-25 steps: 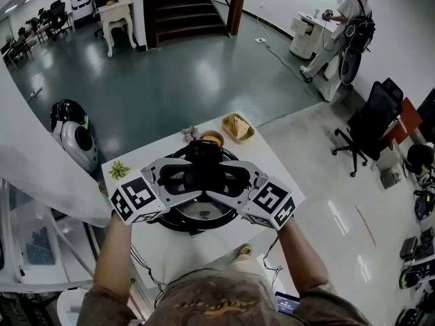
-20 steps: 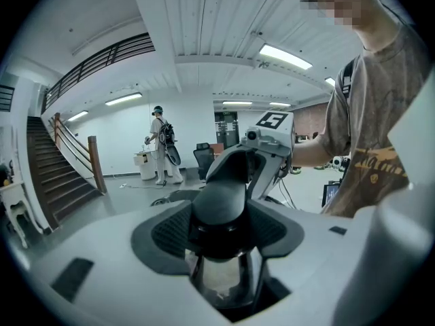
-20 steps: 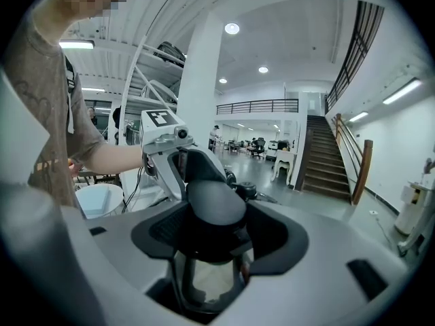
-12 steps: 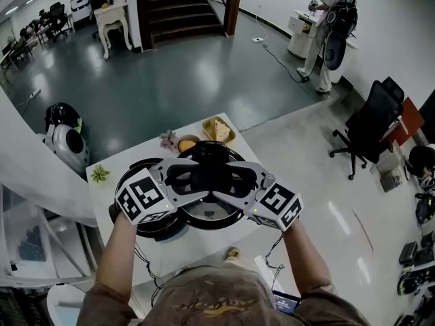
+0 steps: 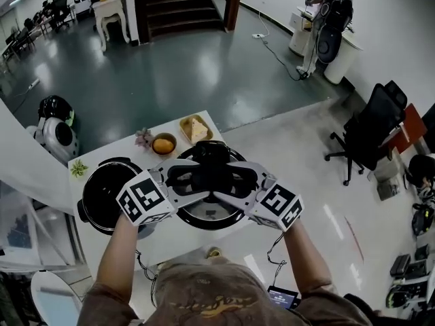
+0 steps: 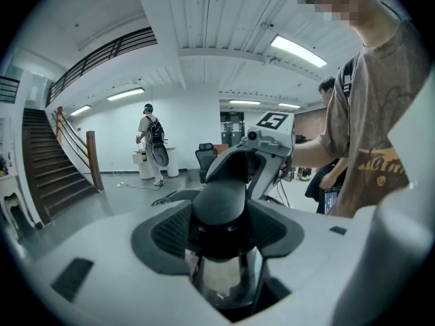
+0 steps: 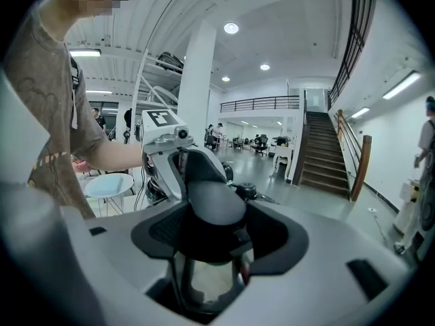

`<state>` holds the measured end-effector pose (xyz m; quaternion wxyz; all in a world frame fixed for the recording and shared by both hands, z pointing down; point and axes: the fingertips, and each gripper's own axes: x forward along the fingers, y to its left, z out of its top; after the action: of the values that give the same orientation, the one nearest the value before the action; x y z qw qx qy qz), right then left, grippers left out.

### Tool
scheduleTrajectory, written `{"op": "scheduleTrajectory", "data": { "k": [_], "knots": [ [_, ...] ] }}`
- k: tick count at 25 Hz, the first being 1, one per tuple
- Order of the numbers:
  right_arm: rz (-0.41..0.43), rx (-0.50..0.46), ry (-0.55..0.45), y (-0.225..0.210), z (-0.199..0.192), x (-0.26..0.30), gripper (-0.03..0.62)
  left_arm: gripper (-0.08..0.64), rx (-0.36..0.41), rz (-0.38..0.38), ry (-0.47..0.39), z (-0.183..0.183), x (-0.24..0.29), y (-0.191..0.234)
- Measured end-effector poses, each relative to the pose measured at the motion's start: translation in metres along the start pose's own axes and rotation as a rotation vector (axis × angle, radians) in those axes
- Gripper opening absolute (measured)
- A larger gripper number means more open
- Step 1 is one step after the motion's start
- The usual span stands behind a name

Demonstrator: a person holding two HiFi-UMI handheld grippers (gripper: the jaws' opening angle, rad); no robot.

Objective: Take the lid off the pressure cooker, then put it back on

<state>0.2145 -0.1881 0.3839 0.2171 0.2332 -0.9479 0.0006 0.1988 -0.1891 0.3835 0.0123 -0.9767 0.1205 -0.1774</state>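
Lid handle (image 6: 219,206) tight in fingers of L gripper (image 5: 187,180) & R gripper (image 5: 236,180), opposite sides.

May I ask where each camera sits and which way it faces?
Head view: on the person's head, facing down at the lid and pot; forearms show.
Left gripper view: on the left tongs, facing the lid's handle; the person's chest shows.
Right gripper view: on the right tongs, facing that handle; an arm shows.
Shared: the handle.

Glossy lid (image 5: 204,216) (handle (image 6: 219,204) matt black plastic).
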Motion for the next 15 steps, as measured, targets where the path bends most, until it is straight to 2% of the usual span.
{"op": "scheduleTrajectory", "data": {
  "k": [7,15],
  "knots": [
    [0.031,0.006,0.011,-0.007,-0.015,0.005,0.270,0.256,-0.026,0.016,0.008,-0.012,0.012,0.005],
    [0.056,0.025,-0.010,-0.014,-0.053,0.016,0.270,0.256,-0.046,0.021,0.015,-0.044,0.035,0.006]
  ]
}}
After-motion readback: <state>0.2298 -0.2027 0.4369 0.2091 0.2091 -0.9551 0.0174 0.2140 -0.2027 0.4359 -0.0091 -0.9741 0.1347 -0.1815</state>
